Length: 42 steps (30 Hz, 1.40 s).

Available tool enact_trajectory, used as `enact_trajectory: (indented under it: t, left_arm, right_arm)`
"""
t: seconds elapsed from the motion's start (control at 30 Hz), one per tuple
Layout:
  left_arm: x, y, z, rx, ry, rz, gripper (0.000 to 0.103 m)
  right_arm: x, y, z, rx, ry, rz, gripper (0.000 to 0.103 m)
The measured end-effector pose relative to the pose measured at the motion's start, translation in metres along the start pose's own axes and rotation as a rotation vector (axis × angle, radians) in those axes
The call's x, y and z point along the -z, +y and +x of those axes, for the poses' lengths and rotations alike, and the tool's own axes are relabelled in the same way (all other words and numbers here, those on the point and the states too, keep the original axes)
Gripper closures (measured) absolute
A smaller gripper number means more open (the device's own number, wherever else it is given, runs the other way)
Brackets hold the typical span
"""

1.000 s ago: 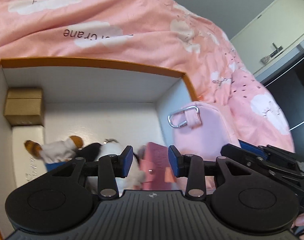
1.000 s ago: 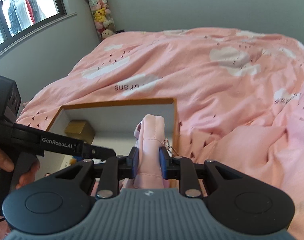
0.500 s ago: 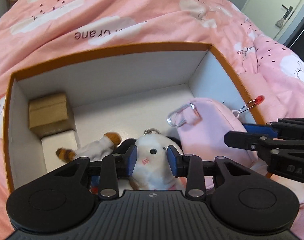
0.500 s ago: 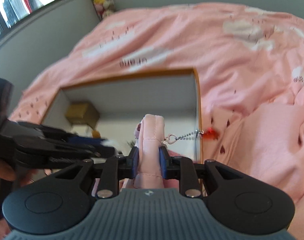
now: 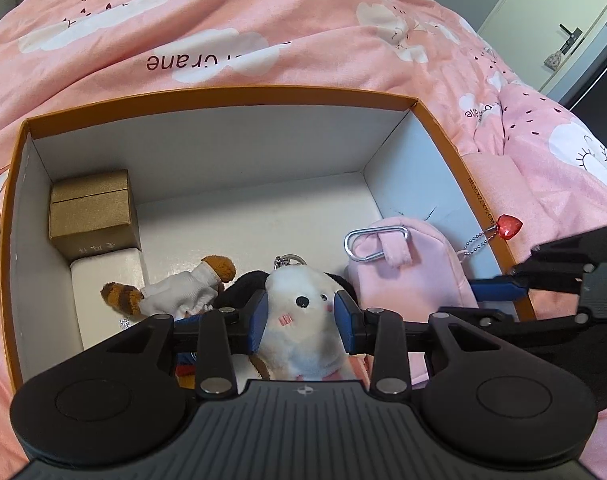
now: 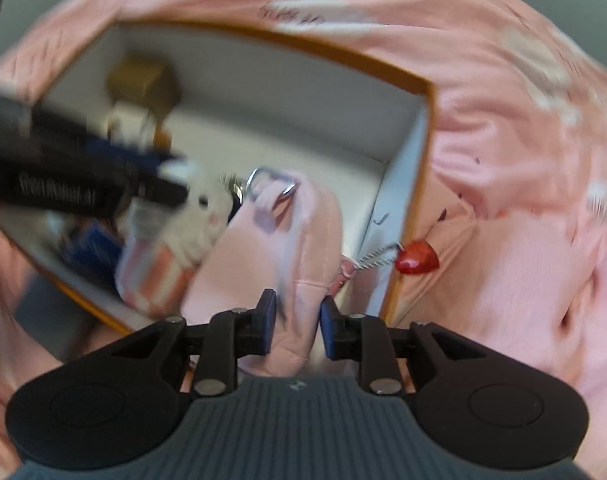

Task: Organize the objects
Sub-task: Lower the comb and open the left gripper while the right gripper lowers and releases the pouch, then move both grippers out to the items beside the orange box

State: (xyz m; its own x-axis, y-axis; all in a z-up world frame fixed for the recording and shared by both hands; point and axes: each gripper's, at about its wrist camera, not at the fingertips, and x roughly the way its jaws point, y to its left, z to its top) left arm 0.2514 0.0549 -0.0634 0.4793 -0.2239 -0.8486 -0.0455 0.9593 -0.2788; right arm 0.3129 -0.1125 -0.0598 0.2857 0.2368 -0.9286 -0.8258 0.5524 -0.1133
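Observation:
An orange-rimmed white box (image 5: 223,94) lies on the pink bed. My left gripper (image 5: 299,322) is shut on a white plush dog keychain (image 5: 303,308) low inside the box. My right gripper (image 6: 295,320) is shut on a pink plush pouch (image 6: 287,240), which shows in the left wrist view (image 5: 407,276) standing against the box's right wall. The pouch has a silver carabiner (image 5: 375,242) and a red heart charm (image 5: 509,226) hanging over the rim. A brown and white plush (image 5: 183,286) lies at the left of the dog.
A gold box (image 5: 91,210) and a white box (image 5: 111,288) stand along the box's left wall. The far half of the box floor (image 5: 263,216) is bare. The pink quilt (image 5: 223,32) surrounds the box. A door (image 5: 559,32) is far right.
The left gripper has closed on the white plush dog and holds it in the box. The right gripper has lowered the pink pouch into the box's right side; the right view is blurred by motion.

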Motion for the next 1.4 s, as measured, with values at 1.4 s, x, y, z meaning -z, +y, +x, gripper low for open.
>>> enact_trajectory:
  t: [1.4]
  left_arm:
    - [0.007, -0.006, 0.002, 0.015, 0.024, 0.148, 0.062]
  right_arm:
    - [-0.03, 0.001, 0.039, -0.05, 0.041, -0.182, 0.084]
